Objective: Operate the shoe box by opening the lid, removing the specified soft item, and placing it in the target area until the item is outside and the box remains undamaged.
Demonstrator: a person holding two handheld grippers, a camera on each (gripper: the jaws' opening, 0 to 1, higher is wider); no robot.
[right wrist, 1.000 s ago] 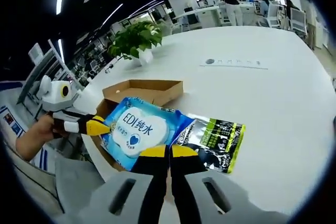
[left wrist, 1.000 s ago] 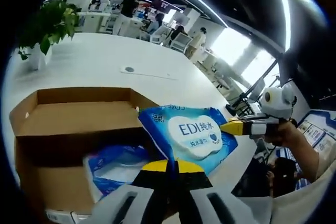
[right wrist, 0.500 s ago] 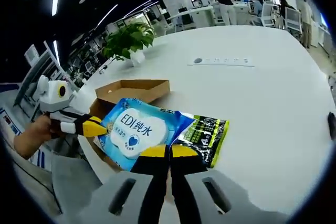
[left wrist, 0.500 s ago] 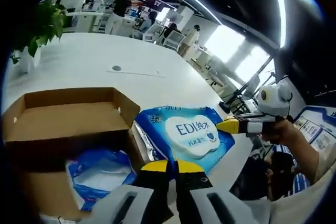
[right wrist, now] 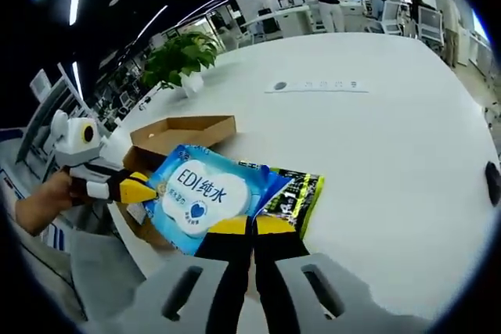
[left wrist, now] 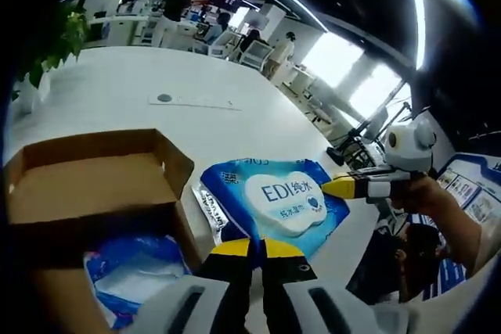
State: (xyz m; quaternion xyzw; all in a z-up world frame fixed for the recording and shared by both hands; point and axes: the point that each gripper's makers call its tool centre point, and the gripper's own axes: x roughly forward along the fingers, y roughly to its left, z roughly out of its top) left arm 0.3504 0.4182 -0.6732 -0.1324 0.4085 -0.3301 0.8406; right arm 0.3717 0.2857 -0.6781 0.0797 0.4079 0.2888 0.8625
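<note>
Both grippers hold a blue wipes pack [left wrist: 278,197] with a white label, just beside the open cardboard shoe box [left wrist: 94,177]. My left gripper [left wrist: 255,248] is shut on the pack's near edge. The right gripper [left wrist: 338,187] comes in from the right and pinches its far corner. In the right gripper view, my right gripper [right wrist: 252,226] is shut on the wipes pack [right wrist: 200,193], and the left gripper [right wrist: 141,189] grips its left edge. A black and green packet [right wrist: 293,197] lies under the pack on the table. A blue and white soft packet [left wrist: 129,271] lies inside the box.
The white table [right wrist: 391,131] stretches wide to the right of the box [right wrist: 184,129]. A potted plant [right wrist: 184,56] stands behind the box. A socket strip [right wrist: 313,85] is set in the tabletop. A small black object [right wrist: 491,181] lies at the right. People and desks are far behind.
The wipes pack, held by both grippers, has moved sideways off the box corner and now hangs over the table beside it, above the black and green packet.
</note>
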